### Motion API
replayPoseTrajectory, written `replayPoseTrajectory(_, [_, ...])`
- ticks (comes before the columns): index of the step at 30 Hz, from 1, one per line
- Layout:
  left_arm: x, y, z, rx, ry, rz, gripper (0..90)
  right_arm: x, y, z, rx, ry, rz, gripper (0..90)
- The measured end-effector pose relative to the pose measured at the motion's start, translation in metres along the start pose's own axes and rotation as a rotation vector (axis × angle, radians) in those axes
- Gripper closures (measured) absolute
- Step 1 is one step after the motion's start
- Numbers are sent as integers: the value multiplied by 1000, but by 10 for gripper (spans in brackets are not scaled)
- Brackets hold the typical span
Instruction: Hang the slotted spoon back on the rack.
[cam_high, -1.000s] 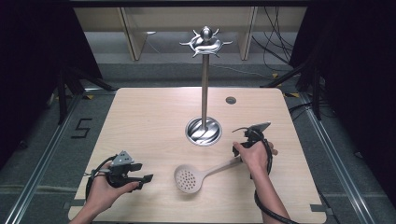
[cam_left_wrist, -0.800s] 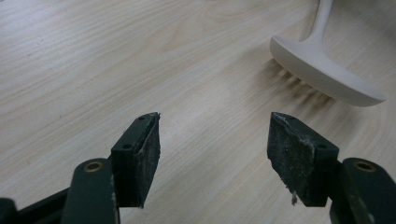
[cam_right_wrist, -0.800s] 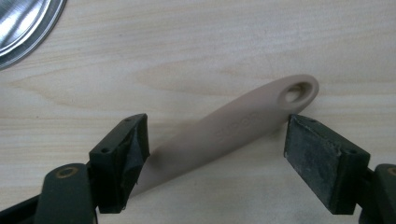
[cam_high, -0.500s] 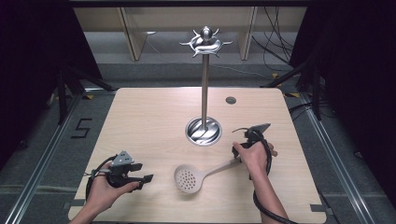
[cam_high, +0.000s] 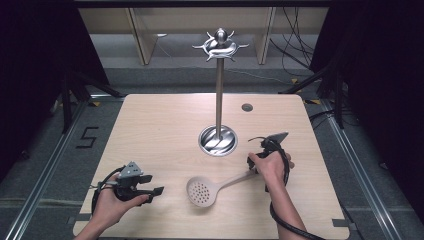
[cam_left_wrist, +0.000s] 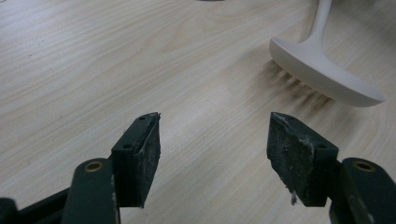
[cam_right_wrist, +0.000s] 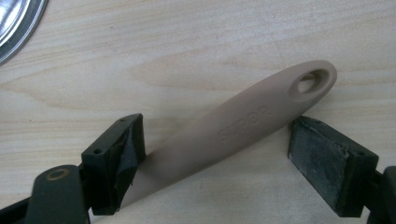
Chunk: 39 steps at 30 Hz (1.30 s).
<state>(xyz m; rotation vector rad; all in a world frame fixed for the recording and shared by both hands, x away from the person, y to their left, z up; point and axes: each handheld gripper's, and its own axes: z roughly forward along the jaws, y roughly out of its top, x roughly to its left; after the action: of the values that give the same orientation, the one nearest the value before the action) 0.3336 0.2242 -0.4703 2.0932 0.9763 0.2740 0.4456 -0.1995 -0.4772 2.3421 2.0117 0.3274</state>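
- Your right gripper (cam_right_wrist: 215, 156) sits low over the pale wooden table (cam_high: 160, 125) with its 2 black jaws spread wide, 1 on each side of the beige plastic slotted spoon (cam_right_wrist: 224, 135); the pads look just clear of the handle, so nothing is gripped yet
- That spoon lies flat near the front of the table, its perforated round bowl (cam_high: 202, 191) toward you and its handle running up and right into your right hand (cam_high: 270, 167)
- The handle crosses the jaw gap at a slant, with the hanging hole at its tip (cam_right_wrist: 308, 83) beyond the pads; closing here would likely catch it obliquely, so I judge a small turn of the wrist would seat it better
- Your left gripper (cam_left_wrist: 212, 161) rests at the front left, jaws apart and empty, aimed at the rim of the bowl but well short of it, probably waiting as a support
- The tall polished metal utensil stand with a round base and hooked crown (cam_high: 218, 90) stands mid-table just behind the spoon, and the hole in the handle suggests it is meant for 1 of those hooks
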Motion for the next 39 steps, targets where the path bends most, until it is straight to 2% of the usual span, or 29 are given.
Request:
replayPoseTrajectory(1, [0,0,0,-1,-1,0,345,2,1,0,1,6,18,198])
replayPoseTrajectory(2, [0,0,1,-1,4,5,345,9,-1,2,-16,22,114,198])
replayPoseTrajectory(3, [-1,0,1,-5,0,-4,346,1,1,0,1,-6,-11,199])
replayPoseTrajectory(4, [0,0,0,2,4,10,346,1,2,1,3,-11,-14,201])
replayPoseTrajectory(5, [-1,0,-1,-10,5,-9,346,3,3,1,3,-1,6,205])
replayPoseTrajectory(6, [0,0,-1,-7,1,-6,346,2,3,1,5,-18,-25,212])
replayPoseTrajectory(9, [1,-1,-1,-17,2,-23,347,4,5,1,14,-16,-16,256])
replayPoseTrajectory(10, [2,-1,-2,-6,3,-14,347,4,6,0,23,-14,-16,280])
replayPoseTrajectory(14, [1,0,-1,-8,1,-8,348,1,8,-1,22,-19,-54,371])
replayPoseTrajectory(15, [0,-1,-1,-9,2,-9,348,-1,6,0,6,-42,-103,390])
replayPoseTrajectory(16, [0,-1,-1,-8,0,-9,348,1,7,-2,23,-26,-79,409])
replayPoseTrajectory(17, [0,-1,-1,-16,0,-17,349,1,8,-2,18,-23,-71,427])
replayPoseTrajectory(18, [0,-1,-1,-16,1,-17,349,3,9,-4,46,-24,-61,445])
replayPoseTrajectory(19, [2,0,-1,-9,12,7,349,3,9,-4,40,-23,-63,464])
replayPoseTrajectory(20, [1,-1,-1,-15,4,-13,349,3,9,-4,49,-16,-65,484])
replayPoseTrajectory(21, [0,-1,-1,-16,2,-17,349,1,8,-3,31,-23,-107,504])
replayPoseTrajectory(22, [0,-1,-1,-15,3,-16,349,2,9,-4,46,-19,-103,524])
replayPoseTrajectory(24, [0,-1,-1,-18,0,-18,350,2,8,-3,37,-24,-134,557])
replayPoseTrajectory(25, [1,-1,-2,-7,2,-6,350,1,8,-3,38,-39,-178,571])
replayPoseTrajectory(26, [1,-1,-2,-8,3,-6,350,5,9,-4,54,-25,-128,584])
replayPoseTrajectory(28, [1,-1,-2,-15,2,-13,351,4,9,-5,49,-22,-154,606])
replayPoseTrajectory(29, [1,-1,-2,-15,3,-12,351,7,9,-4,31,-13,-129,615])
replayPoseTrajectory(30, [1,-1,-2,-15,3,-12,351,1,7,-2,39,-36,-224,624])
replayPoseTrajectory(31, [2,0,-2,-5,11,9,351,1,8,-2,51,-39,-233,630])
replayPoseTrajectory(32, [1,-1,-2,-11,9,-2,351,-1,8,-2,52,-57,-270,636])
replayPoseTrajectory(33, [2,0,-2,-8,15,12,351,-1,7,-1,52,-52,-278,641])
replayPoseTrajectory(35, [0,-1,-2,-16,2,-14,352,0,7,-1,46,-59,-298,651])
replayPoseTrajectory(37, [0,-1,-2,-16,3,-14,352,0,8,-2,74,-56,-320,657])
replayPoseTrajectory(39, [3,0,-2,-8,15,14,352,1,8,-3,90,-38,-319,665])
